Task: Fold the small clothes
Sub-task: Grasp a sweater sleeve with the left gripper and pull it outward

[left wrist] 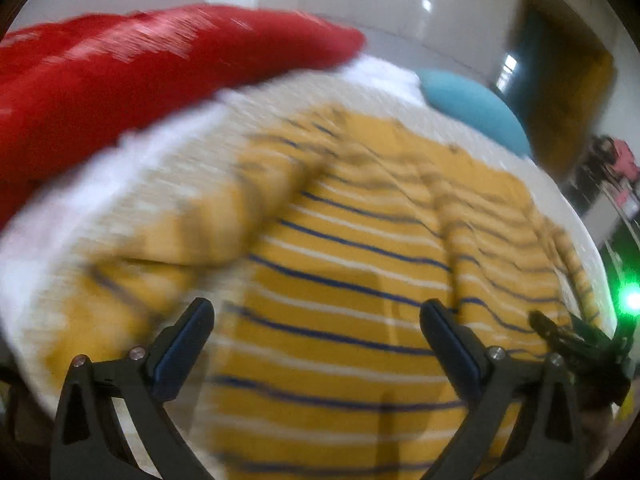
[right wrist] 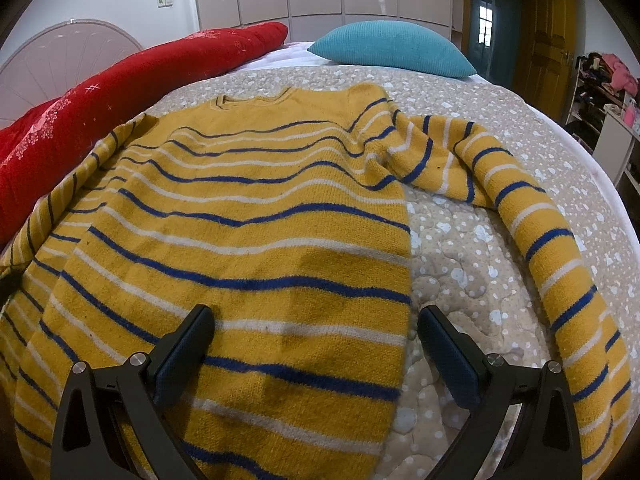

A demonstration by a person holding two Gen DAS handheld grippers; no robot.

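The yellow striped sweater [right wrist: 248,216] lies flat on the quilted bed [right wrist: 472,248], long axis running 6 to 12 o'clock, collar far. Its loose sleeve [right wrist: 536,236] trails at 3 o'clock, nearest the right gripper [right wrist: 316,344], released over the side seam. The left gripper [left wrist: 316,340], also released, hovers above the body, its view blurred

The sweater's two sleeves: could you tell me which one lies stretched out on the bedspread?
The sleeve beside the right gripper curves out across the bedspread; the other sleeve lies against the red blanket.
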